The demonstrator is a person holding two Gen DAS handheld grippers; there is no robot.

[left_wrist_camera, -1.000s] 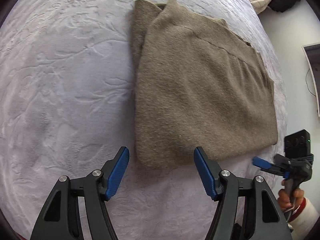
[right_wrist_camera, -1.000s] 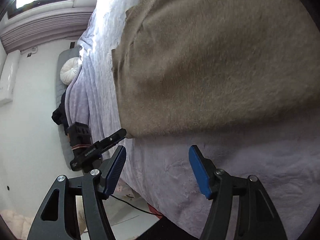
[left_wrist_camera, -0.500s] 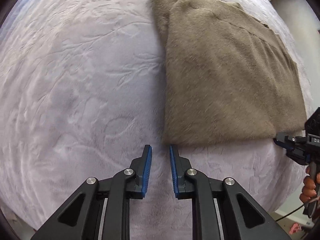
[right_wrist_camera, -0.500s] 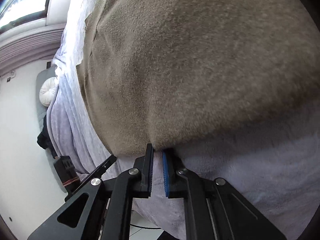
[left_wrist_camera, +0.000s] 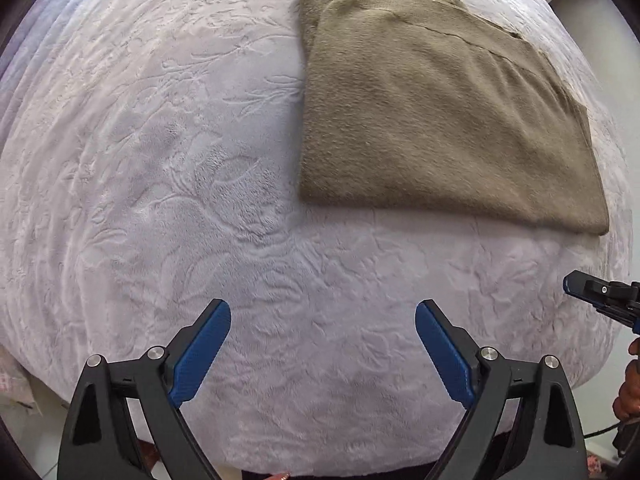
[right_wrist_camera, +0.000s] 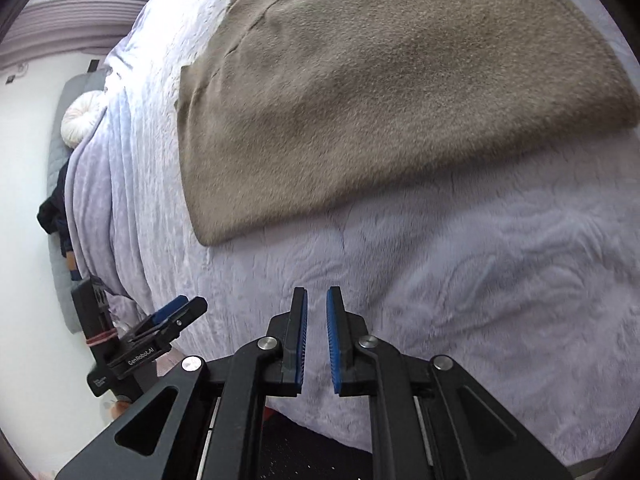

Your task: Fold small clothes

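I see bed [left_wrist_camera: 168, 184] under embossed lilac blanket [left_wrist_camera: 360, 280]; folded tan sweater [left_wrist_camera: 440, 120] flat on it

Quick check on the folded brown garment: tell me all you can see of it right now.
The brown garment is a fuzzy, olive-brown knit, folded into a flat, roughly rectangular stack with several layers showing along its far and right edges. A seam line crosses its upper part. It lies flat on the pale embossed bedspread, toward the bed's right side, and touches nothing else. Neither gripper holds it: the left gripper is open and short of its near edge; the right gripper is nearly closed on nothing, also clear of it.
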